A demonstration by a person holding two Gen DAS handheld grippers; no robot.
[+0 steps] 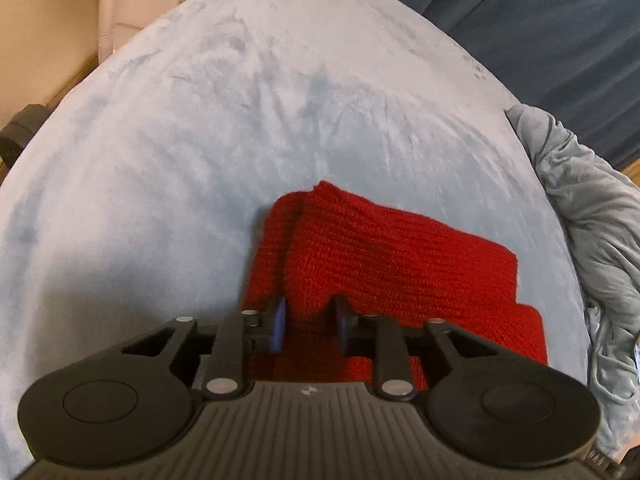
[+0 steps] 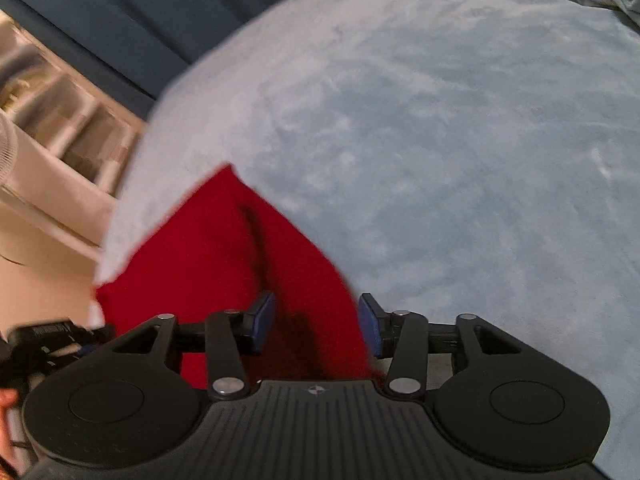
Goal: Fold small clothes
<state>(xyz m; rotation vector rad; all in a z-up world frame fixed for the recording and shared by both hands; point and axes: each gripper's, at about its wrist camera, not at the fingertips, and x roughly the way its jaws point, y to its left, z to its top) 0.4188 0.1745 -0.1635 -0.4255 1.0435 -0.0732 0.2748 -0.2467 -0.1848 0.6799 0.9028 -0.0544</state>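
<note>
My left tool is matte black with blue pads and silver rivets; my right tool has the same colours. The knitted woollen garment is deep red all over, its only pattern fine ribbed rows. The plush bed cover is pale blue with darker brushed streaks. The crumpled blanket is grey-blue, the curtain dark blue.

Two wrist views, steeply down and close over the pale blue cover, sharing the red knit, the right perhaps motion-blurred.
</note>
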